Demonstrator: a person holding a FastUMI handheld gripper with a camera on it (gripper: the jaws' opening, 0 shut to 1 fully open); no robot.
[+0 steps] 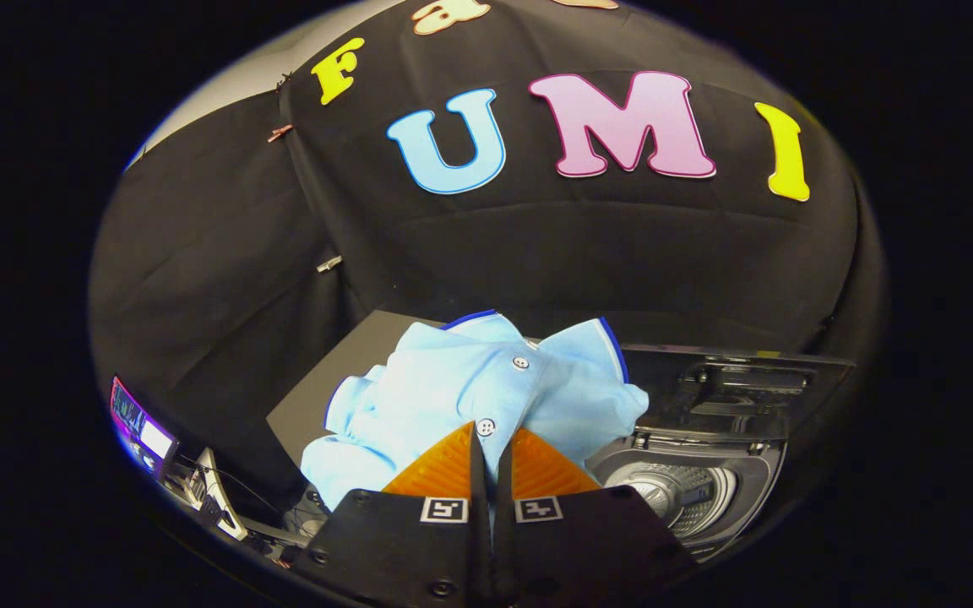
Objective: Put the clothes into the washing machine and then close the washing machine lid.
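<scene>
The fingers (486, 443) are pinched tight on the shirt (470, 380), right by a button (486, 427). The two tips are almost touching, with only thin cloth between them. The shirt is light blue with dark blue trim on the collar. It hangs bunched up just ahead of the fingers, lifted off whatever is below.

The washer (706, 422) sits low and off to the right of the fingers. Its lid (740, 376) stands open at the back, and the round shiny drum (672, 494) shows inside.

The shirt is not in the drum yet, so that looks like the job right now. To do it well, carry the shirt over until it hangs above the middle of the drum, then lower it before letting go (a sleeve could catch on the rim if it drops too soon). Keep the pinch firm on the way, since the cloth is thin and may slip. The lid comes after.
</scene>
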